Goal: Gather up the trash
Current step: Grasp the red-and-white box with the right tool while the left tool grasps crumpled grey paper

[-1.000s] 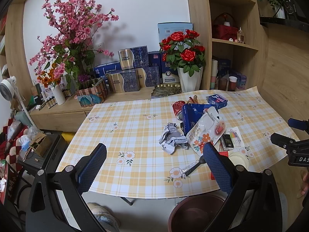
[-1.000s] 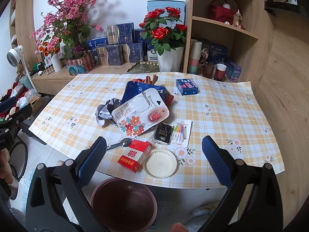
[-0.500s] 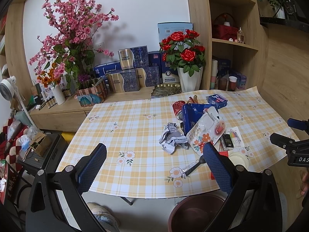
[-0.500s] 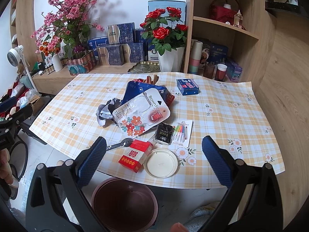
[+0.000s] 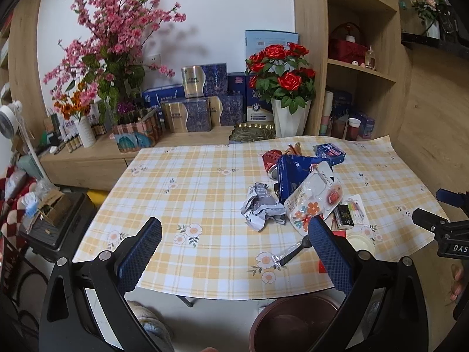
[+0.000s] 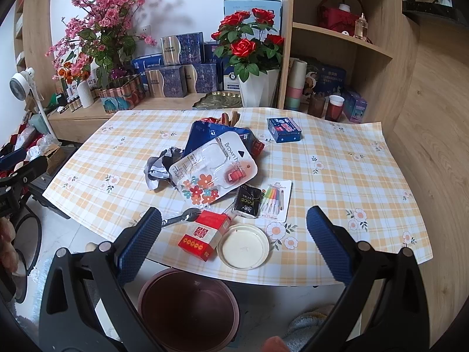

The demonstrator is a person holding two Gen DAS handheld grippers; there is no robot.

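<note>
Trash is piled on the checked tablecloth: a crumpled grey paper, a flowered blister pack, a dark blue bag, a red can, a red box, a white lid, a black sachet, a marker card, a wrapped spoon and a small blue box. A brown bin stands on the floor below the near edge. My left gripper and right gripper hover open and empty before the table.
Behind the table a low wooden counter carries boxes, a pink blossom arrangement and a white vase of red roses. Wooden shelves rise at the right. A small fan and clutter sit on the floor at the left.
</note>
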